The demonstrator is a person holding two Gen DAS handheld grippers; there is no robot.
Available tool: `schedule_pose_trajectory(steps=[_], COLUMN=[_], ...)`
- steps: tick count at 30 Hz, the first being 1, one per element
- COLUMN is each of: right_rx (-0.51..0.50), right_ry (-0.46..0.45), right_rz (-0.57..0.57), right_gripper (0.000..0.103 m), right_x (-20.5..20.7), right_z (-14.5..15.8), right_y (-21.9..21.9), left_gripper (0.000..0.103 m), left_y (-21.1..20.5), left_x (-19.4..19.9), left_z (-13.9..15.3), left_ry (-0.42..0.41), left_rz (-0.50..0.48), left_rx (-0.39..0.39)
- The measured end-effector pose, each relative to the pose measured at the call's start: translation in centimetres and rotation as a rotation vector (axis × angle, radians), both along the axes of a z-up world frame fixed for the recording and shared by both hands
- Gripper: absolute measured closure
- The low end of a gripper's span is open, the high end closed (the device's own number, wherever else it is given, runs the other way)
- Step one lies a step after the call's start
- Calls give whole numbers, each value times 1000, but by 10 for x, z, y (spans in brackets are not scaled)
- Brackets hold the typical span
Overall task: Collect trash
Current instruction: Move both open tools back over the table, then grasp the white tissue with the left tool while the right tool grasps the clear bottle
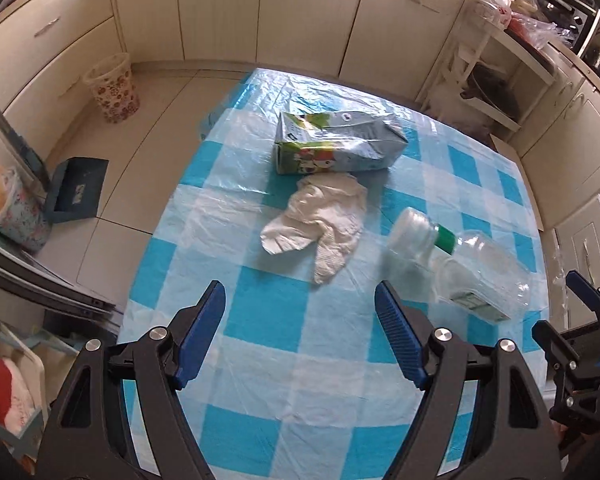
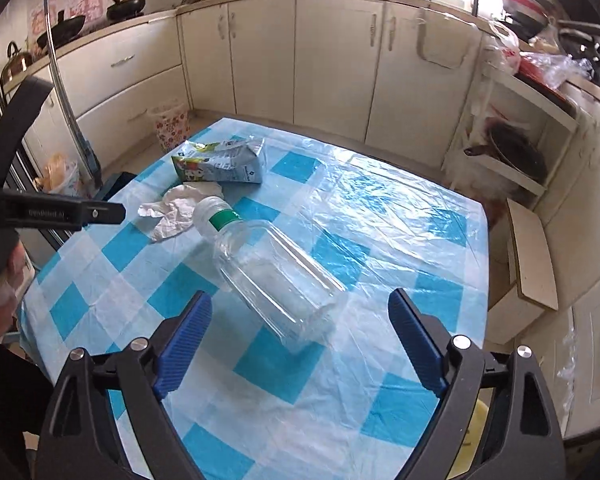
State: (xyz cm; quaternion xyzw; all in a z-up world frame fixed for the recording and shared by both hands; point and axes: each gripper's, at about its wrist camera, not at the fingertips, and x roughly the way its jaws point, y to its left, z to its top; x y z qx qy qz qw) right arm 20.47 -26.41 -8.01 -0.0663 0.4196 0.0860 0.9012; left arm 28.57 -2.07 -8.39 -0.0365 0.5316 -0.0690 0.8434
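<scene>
Left gripper [image 1: 300,332] spread wide, nothing between its blue pads, above the blue-and-white checked plastic-covered table [image 1: 260,360]. Ahead lie a crumpled white paper napkin [image 1: 320,224], a flattened green-and-grey drink carton [image 1: 336,142] and a clear plastic bottle with a green neck band [image 1: 460,264].

Right gripper [image 2: 300,336] also open and empty; the bottle [image 2: 268,264] lies on its side just ahead, napkin [image 2: 176,210] and carton [image 2: 224,164] beyond it.

The right gripper [image 1: 580,304] was cut off by the left view's right edge. The bottle [image 1: 464,264] looked blurred there. Print on the carton [image 2: 220,164] was too small to read.
</scene>
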Motion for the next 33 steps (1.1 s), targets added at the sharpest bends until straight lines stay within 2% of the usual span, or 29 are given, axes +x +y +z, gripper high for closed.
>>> schedule_pose_trajectory(steps=[5,11,15,17,21,23,24,25,27,32,33], right_rx=[-71,-157,-132,-127,-110,-111,-113,-114,-112,-132,-128], right_ry=[44,48,63,74,105,123,130,138,155,182,187], right_rz=[54,92,109,115,132,127,121,115,107,94,91], right_gripper=[17,15,16,22,27,31,33,34,35,36,36], right_x=[26,47,59,59,50,44,41,37,28,3,-4], right_z=[-23,-40,-45,-45,-42,-39,-39,-38,-37,-36,-34], right_y=[30,46,49,50,46,41,38,34,27,12,9], left_gripper=[30,30,28,28,30,41,52,63,76,79,79], left_y=[10,-5,-17,-21,-29,-37,-43,-48,-58,-72,-73], left_x=[29,59,79,88,94,90,85,80,66,21,11], left_z=[-18,-28,-35,-44,-55,-55,-54,-53,-50,-47,-45], left_ry=[26,25,30,39,38,23,14,10,12,17,27], left_rz=[-41,-91,-95,-92,-89,-128,-158,-196,-277,-476,-520], left_rx=[12,41,56,69,113,145,157,153,137,96,67])
